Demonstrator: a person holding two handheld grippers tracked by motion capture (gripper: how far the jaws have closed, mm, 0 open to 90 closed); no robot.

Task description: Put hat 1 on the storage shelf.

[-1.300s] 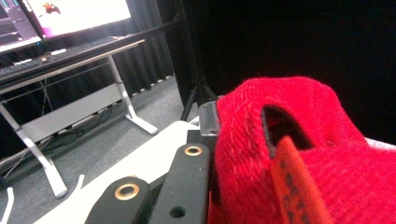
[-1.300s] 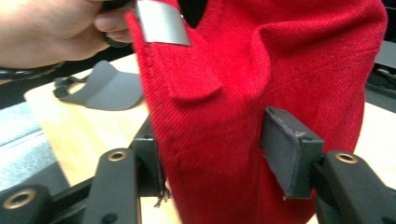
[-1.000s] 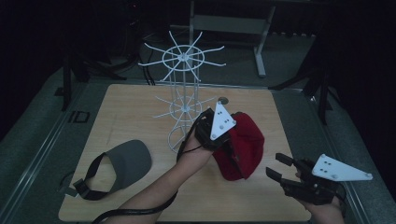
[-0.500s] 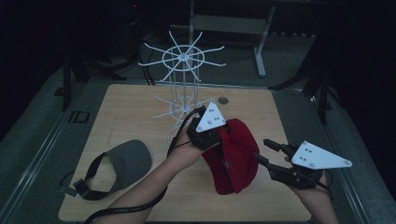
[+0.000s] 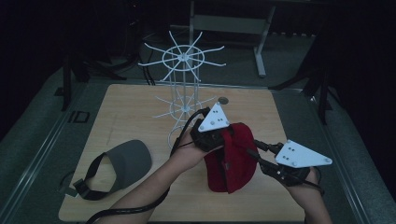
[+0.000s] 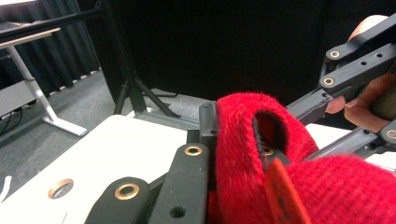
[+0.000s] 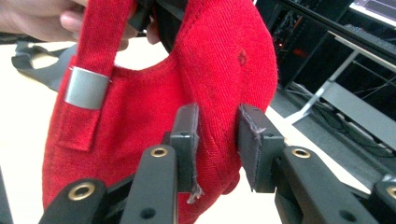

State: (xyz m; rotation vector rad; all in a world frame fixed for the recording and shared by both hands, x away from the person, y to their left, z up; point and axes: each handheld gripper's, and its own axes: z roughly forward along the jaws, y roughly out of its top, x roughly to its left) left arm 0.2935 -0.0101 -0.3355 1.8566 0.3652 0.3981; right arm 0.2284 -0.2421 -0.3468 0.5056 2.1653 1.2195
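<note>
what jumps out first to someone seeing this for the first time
The red cap, held up over the near middle of the wooden table by the left tongs, which are clamped on its strap. The right tongs have just been closing around its side. Behind stands a white wire rack, and a grey visor lies near left.

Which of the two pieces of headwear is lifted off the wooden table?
The red cloth cap, held up by the left gripper near the white wire rack. The grey visor lies flat on the table.
</note>
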